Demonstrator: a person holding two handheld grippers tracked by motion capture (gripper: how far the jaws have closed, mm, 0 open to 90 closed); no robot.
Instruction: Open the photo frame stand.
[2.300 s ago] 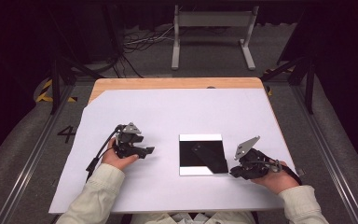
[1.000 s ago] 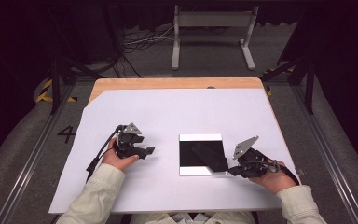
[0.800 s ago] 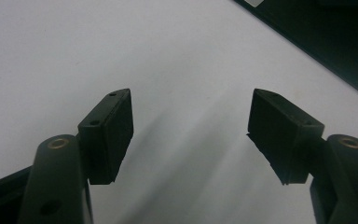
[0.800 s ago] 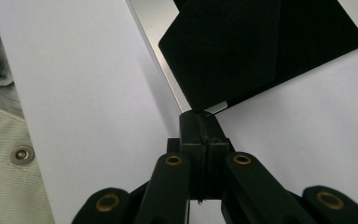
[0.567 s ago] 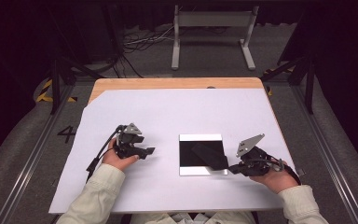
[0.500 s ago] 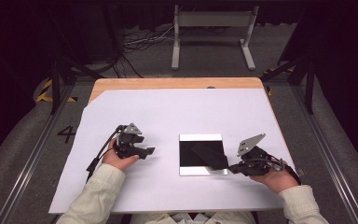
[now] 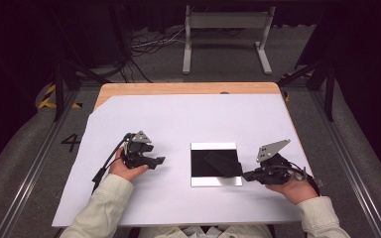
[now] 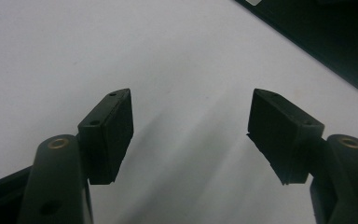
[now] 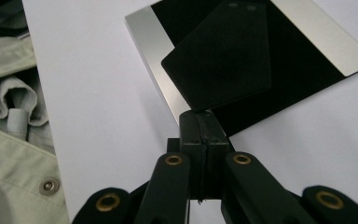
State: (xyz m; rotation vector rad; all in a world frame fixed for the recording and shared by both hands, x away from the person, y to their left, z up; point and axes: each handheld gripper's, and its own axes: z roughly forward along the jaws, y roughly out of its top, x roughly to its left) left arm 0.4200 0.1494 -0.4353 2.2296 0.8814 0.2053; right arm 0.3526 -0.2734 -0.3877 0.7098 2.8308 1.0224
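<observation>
A square black glossy plate with silver strips along two edges lies on the white sheet. On it rests a thin dark card. My right gripper lies low at the plate's right front corner. Its jaws are pressed together and pinch the card's near corner. My left gripper rests on the sheet to the left of the plate. It stands wide open, with bare white sheet between its pads.
The white sheet covers a wooden table whose far edge shows. A metal stand and cables lie on the floor beyond. Pale sleeves reach in from the front edge.
My right gripper has slid a little to the right along the plate's front corner. The left gripper has stayed put.
</observation>
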